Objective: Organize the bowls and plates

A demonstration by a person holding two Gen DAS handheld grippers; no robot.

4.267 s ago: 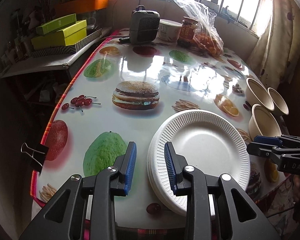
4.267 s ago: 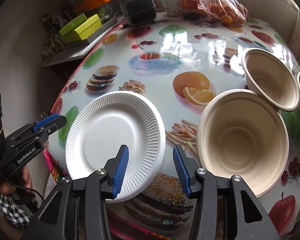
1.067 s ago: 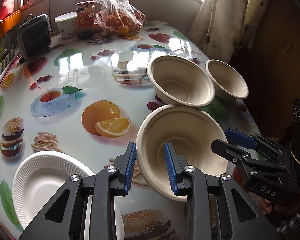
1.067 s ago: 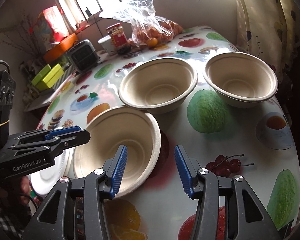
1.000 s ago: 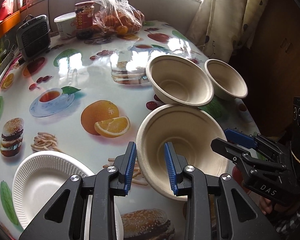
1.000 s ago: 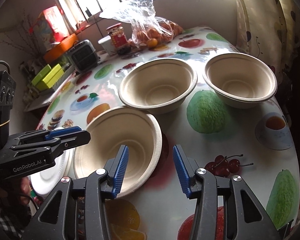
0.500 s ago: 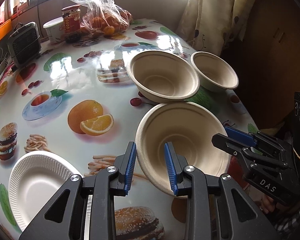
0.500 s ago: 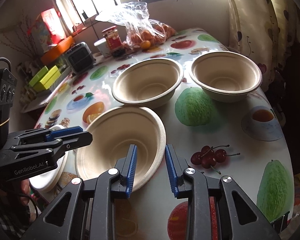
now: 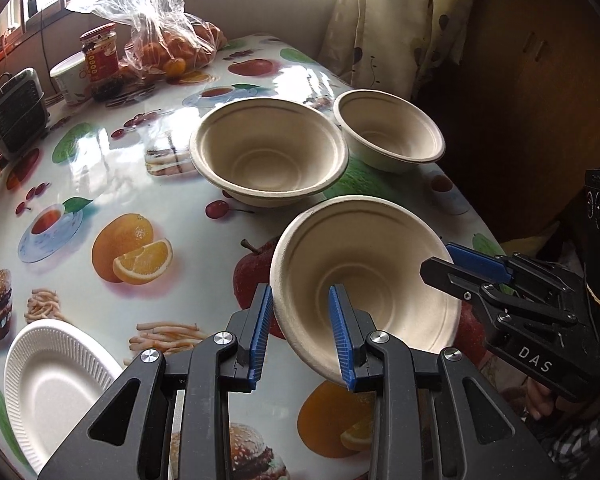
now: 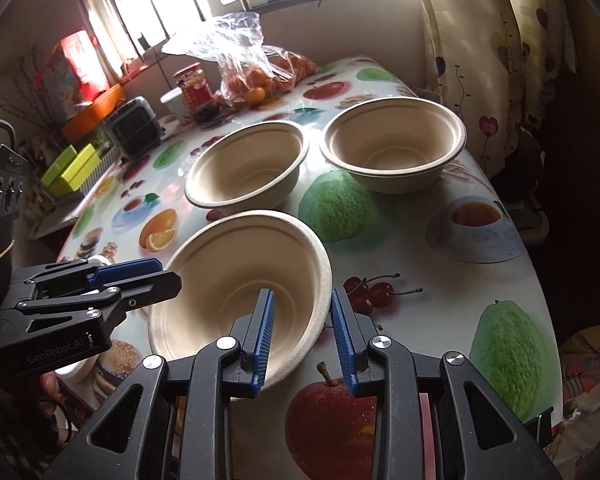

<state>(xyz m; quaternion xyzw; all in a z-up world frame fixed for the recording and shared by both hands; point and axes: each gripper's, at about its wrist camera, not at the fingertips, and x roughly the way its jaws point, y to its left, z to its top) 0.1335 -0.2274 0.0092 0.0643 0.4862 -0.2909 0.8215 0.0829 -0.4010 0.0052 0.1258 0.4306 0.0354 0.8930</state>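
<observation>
Three beige paper bowls are on the table. The near bowl [image 9: 364, 276] [image 10: 240, 292] is lifted and tilted. My left gripper [image 9: 300, 330] straddles its left rim, and my right gripper [image 10: 302, 328] straddles its right rim; both hold it with narrowed jaws. The middle bowl [image 9: 268, 152] [image 10: 246, 166] and the far bowl [image 9: 388, 128] [image 10: 394, 142] stand upright beyond it, side by side. A stack of white paper plates [image 9: 50, 376] lies at the front left edge.
The table [image 9: 100, 168] has a glossy food-print cloth. At the back stand a bag of oranges [image 9: 164, 48], a red jar [image 9: 98, 56], a white tub [image 9: 70, 78] and a small heater [image 9: 16, 114]. A curtain [image 10: 480, 40] hangs on the right.
Both grippers swung from the plates to the near bowl and closed in on its rim from opposite sides. The bowl has risen off the table and tilted.
</observation>
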